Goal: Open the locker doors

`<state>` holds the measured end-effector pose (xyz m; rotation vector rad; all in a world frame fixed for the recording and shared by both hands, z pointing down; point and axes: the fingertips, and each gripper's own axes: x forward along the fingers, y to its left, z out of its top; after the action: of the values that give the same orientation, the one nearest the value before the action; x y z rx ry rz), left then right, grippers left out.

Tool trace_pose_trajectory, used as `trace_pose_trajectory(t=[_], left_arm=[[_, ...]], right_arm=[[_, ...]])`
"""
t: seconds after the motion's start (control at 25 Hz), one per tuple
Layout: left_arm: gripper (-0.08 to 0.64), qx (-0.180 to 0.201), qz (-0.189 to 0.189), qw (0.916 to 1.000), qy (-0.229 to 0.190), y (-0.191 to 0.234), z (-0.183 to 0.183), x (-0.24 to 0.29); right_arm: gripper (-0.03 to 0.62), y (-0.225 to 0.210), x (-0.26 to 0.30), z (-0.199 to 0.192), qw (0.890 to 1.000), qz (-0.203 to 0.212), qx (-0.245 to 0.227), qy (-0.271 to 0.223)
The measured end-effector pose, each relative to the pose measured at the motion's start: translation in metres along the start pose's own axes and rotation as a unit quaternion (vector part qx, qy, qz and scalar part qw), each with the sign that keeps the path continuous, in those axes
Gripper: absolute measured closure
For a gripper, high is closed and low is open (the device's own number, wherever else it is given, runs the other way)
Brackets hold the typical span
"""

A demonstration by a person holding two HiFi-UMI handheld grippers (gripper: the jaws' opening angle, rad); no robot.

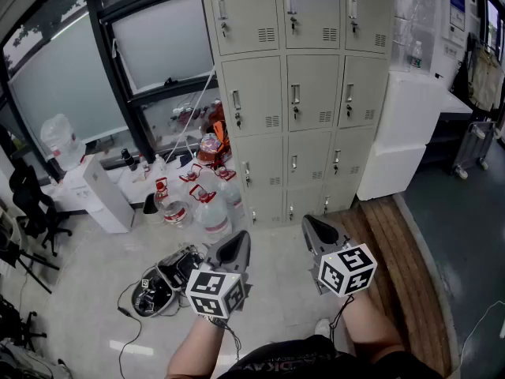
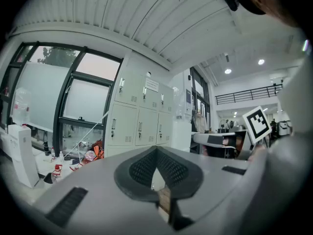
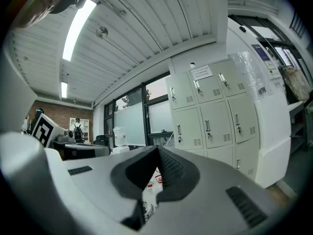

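Far left, a chair (image 1: 31, 204) sits by the window; beside it a dispenser (image 1: 99, 196), with a jug (image 1: 61, 140) near it; further in, bottles (image 1: 201, 204) crowd the floor (image 1: 95, 322) at the left foot of the lockers (image 1: 304, 93), and a tangle of cables (image 1: 158, 287) lies lower down, just left of your left hand's tool.

Your left gripper (image 1: 235, 249) is low in front of you, pointing up toward the lockers; its own view shows the jaws pressed together at the tip, with nothing between them; its cube (image 1: 215, 293) sits just above your wrist.

Your right gripper (image 1: 318, 234) is alongside, near the left one but not touching it; its jaws are closed tip to tip as well, and empty; its cube (image 1: 347, 269) faces the head camera.

Straight ahead the lockers stand in three columns, well apart from both grippers; every one of the doors (image 1: 252, 97) in sight is closed flat, each with its handle and key; neither gripper touches them.

To the right, a white cabinet (image 1: 406, 129) stands against the lockers' side; below it a wooden platform (image 1: 402, 267) runs along the floor past your right arm.
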<state>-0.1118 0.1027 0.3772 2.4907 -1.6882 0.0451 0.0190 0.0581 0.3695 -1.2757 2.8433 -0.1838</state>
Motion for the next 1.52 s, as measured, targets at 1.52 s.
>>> trace_pose_trajectory(t=[1.52], left_arm=[[0.561, -0.012, 0.012, 0.9998, -0.004, 0.02, -0.004, -0.004]], right_arm=[[0.592, 0.015, 0.024, -0.001, 1.0, 0.021, -0.015, 0.002]])
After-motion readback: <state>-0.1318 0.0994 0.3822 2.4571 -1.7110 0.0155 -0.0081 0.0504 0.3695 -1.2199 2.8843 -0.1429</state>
